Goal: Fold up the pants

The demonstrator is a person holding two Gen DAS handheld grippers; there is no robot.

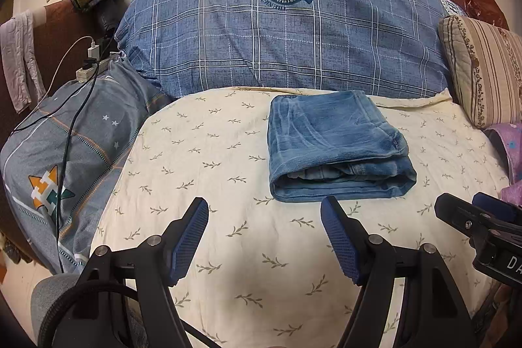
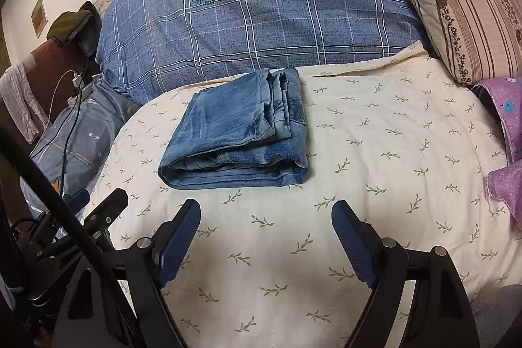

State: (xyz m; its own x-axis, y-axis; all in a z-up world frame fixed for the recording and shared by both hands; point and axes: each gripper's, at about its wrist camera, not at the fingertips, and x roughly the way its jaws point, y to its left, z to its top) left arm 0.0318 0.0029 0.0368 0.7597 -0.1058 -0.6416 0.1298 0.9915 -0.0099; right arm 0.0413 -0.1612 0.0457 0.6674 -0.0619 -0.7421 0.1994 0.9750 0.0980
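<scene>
Two wrist fisheyes, both angled down over the near edge of the bed (image 1: 228, 250), facing toward the wall. Left wrist view sits close above the cream leaf-print sheet, left hand-held gripper (image 1: 265, 214) at the bottom of frame, folded jeans (image 1: 336, 149) ahead right of centre. Right wrist view is set further right: same jeans (image 2: 235, 132) land left of centre beyond the right hand-held gripper (image 2: 266, 217). Shared: sheet, jeans, blue plaid duvet (image 1: 287, 31), striped pillow (image 1: 483, 67). Each view catches the other gripper at its side edge.
</scene>
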